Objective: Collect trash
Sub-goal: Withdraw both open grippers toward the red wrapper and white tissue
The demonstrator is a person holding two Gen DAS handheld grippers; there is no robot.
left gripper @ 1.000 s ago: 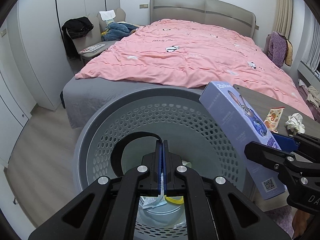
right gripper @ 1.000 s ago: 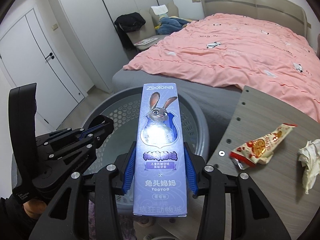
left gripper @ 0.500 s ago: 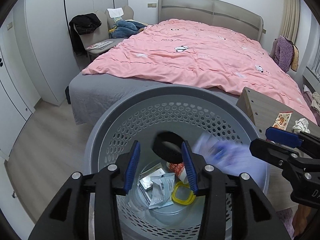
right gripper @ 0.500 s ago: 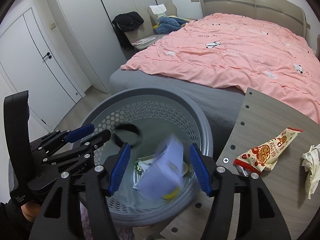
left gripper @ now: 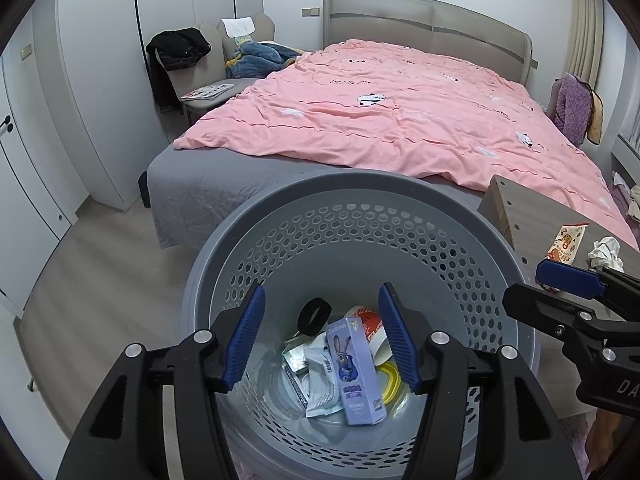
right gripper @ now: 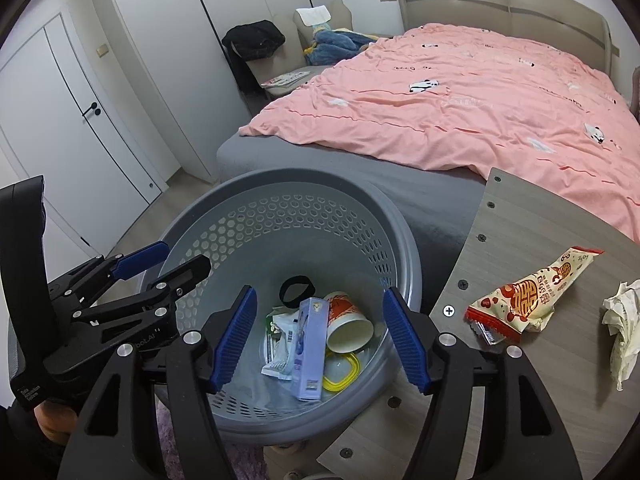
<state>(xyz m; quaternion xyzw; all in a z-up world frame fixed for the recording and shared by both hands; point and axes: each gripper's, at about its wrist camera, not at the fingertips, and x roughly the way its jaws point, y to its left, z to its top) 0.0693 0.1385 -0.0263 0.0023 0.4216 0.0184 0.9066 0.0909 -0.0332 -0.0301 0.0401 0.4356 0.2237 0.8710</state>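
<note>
A grey perforated basket (left gripper: 352, 208) (right gripper: 248, 216) stands by the bed. Inside lie a purple Zootopia box (left gripper: 356, 372) (right gripper: 310, 344), a black ring (left gripper: 314, 315) (right gripper: 296, 289), a paper cup (right gripper: 346, 322), white wrappers (left gripper: 320, 384) and a yellow lid (right gripper: 340, 372). My left gripper (left gripper: 322, 344) is open and empty above the basket; it also shows in the right wrist view (right gripper: 160, 262). My right gripper (right gripper: 320, 340) is open and empty over the basket; it also shows in the left wrist view (left gripper: 552, 284). A red-and-cream snack wrapper (right gripper: 528, 296) (left gripper: 566, 242) and a crumpled white tissue (right gripper: 622, 328) (left gripper: 606, 252) lie on the wooden table (right gripper: 520, 216).
A bed with a pink duvet (left gripper: 400, 112) fills the space behind the basket. A chair with clothes (left gripper: 208, 64) stands at its far left. White wardrobe doors (right gripper: 80, 112) line the left wall. The wooden table's edge (left gripper: 500, 208) touches the basket's right side.
My right gripper opened and let go of the purple box, which fell into the basket. My left gripper opened wide and let the black ring drop in too.
</note>
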